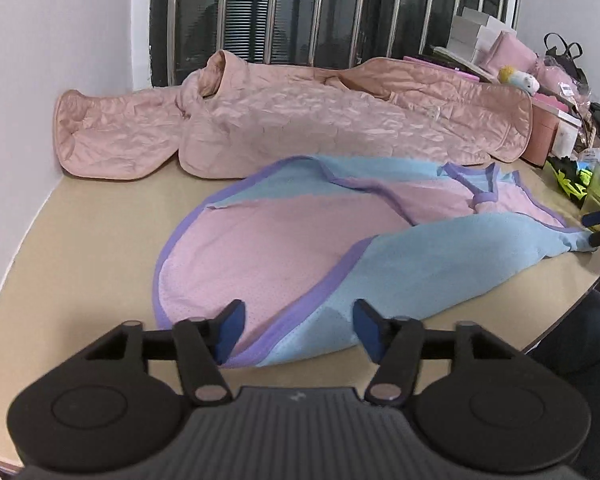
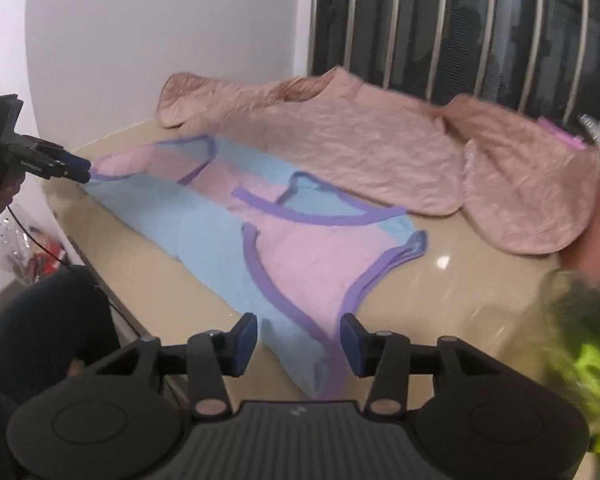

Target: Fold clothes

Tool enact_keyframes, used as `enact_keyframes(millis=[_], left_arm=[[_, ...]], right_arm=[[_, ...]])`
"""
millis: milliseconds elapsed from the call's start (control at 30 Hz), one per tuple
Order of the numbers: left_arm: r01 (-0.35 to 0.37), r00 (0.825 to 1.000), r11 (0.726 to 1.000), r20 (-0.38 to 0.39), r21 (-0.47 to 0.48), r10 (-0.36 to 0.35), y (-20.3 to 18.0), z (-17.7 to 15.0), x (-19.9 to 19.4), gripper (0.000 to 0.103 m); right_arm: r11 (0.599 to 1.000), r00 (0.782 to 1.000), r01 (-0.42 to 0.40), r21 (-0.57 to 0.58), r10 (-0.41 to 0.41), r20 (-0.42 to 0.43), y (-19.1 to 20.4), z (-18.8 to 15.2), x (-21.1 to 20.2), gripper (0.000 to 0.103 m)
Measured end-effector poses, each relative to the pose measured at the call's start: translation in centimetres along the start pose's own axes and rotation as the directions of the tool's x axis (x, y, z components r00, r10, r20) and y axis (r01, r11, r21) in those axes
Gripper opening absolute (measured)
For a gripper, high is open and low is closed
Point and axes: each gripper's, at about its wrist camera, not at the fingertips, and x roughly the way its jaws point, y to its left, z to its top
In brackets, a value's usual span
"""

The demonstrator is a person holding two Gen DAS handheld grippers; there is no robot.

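The pink and blue garment (image 1: 300, 240) lies spread on the beige worktop (image 1: 100, 220), its long axis running from the left hand-held gripper (image 1: 298, 330) across to the right hand-held gripper (image 2: 298, 344), one end at each. It is a thin mesh-like knit with purple binding along its curved edges, and a blue flap is folded over the pink panel. The left hand-held gripper's jaws stand wide apart, straddling the near hem without closing on it. The right hand-held gripper's jaws are likewise spread wide, the narrow end of the cloth lying between them, not pinched. In the right wrist view the left hand-held gripper's tips sit at the far corner of the garment; whether they touch it is hard to tell. Behind lies a quilted pink jacket (image 1: 300, 120), glossy and crinkled, parallel to the garment, just beside it. The right wrist view is blurred at its right edge, where a neon yellow item (image 2: 592, 380) is cut off
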Motion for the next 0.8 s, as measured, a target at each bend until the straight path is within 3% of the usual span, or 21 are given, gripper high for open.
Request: enact_keyframes(millis=[33,67,100,233,433,500,567,667,733,800], left_arm=[[-0.016,1.000,1.000,-0.012,0.011,0.016,-0.1,-0.1,0.2,0.030],[-0.032,0.999,0.999,-0.024,0.022,0.033,-0.3,-0.1,0.4,0.024],[-0.048,0.998,0.998,-0.029,0.030,0.049,-0.3,-0.3,0.5,0.016],[-0.052,0.998,0.998,-0.023,0.030,0.053,0.1,0.1,0.6,0.007],[-0.076,0.997,0.997,-0.017,0.033,0.076,0.2,0.6,1.0,0.006],[-0.068,0.998,0.998,0.002,-0.016,0.068,0.4,0.7,0.4,0.007],[-0.059,0.998,0.996,0.022,-0.065,0.061,0.6,0.8,-0.2,0.009],[-0.044,0.997,0.989,0.051,-0.138,0.051,0.8,0.9,-1.2,0.023],[-0.012,0.996,0.991,0.082,-0.135,0.023,0.6,0.8,-1.9,0.046],[0.004,0.996,0.996,0.085,-0.086,0.003,-0.1,0.5,-2.0,0.058]], right_arm=[[1.000,1.000,0.010,-0.013,-0.010,-0.004,0.0,0.3,0.4,0.030],[0.999,1.000,0.020,-0.025,-0.020,-0.008,0.0,0.7,0.8,0.008],[0.999,0.999,0.029,-0.038,-0.030,-0.012,0.0,1.0,1.2,0.005],[0.994,0.997,0.067,-0.089,-0.070,-0.027,0.1,2.3,2.8,0.005],[0.978,0.990,0.123,-0.166,-0.132,-0.045,0.1,4.2,5.2,0.006],[0.972,0.985,0.153,-0.177,-0.164,-0.051,0.3,4.6,6.2,0.026],[0.966,0.975,0.201,-0.164,-0.213,-0.057,0.7,4.4,7.0,0.039],[0.960,0.970,0.240,-0.142,-0.242,0.001,1.7,3.8,5.2,0.039],[0.961,0.963,0.269,-0.061,-0.267,0.041,1.6,3.4,3.0,0.039],[0.963,0.963,0.260,0.069,-0.264,0.052,1.1,2.6,1.5,0.045]])
